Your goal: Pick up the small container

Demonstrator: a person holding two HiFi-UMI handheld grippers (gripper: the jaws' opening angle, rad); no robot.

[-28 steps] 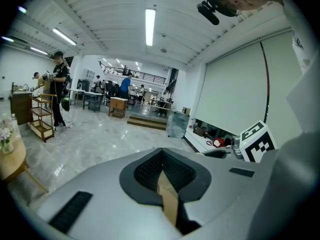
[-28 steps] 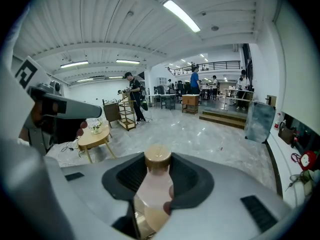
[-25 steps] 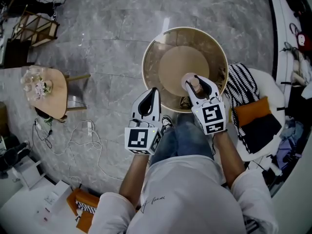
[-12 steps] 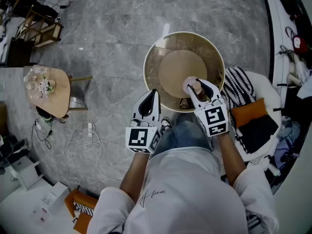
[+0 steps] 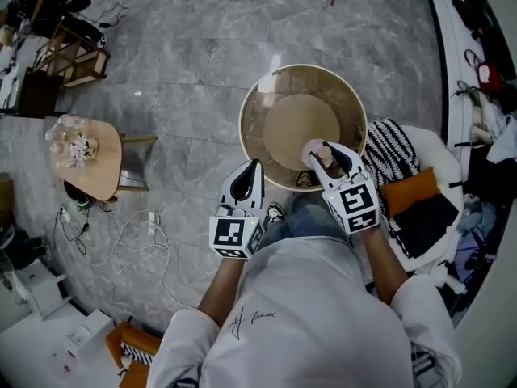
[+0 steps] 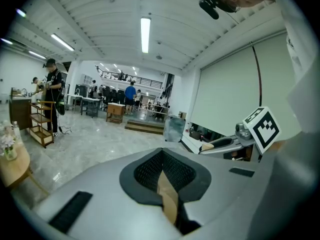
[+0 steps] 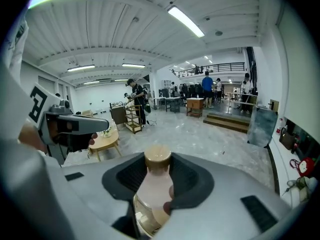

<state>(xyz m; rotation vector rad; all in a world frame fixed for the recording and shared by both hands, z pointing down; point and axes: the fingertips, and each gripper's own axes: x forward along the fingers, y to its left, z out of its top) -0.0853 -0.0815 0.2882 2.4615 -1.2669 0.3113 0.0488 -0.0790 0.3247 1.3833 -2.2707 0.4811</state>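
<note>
Currently, the small translucent pink container with a tan cap [image 7: 153, 183] is clamped between the jaws of the right gripper [image 5: 327, 154], over the near edge of the round brown table [image 5: 297, 118]. The left gripper [image 6: 167, 194] is held alongside with its jaws closed together on nothing.

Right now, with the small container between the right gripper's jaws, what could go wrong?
1. The right gripper clamps the small container only on its rounded sides, so it may slip out.
2. It hangs over the edge of the round table; if dropped, it could hit the top or roll off.
3. The left gripper is shut and off to the side, so it probably cannot help.
</note>
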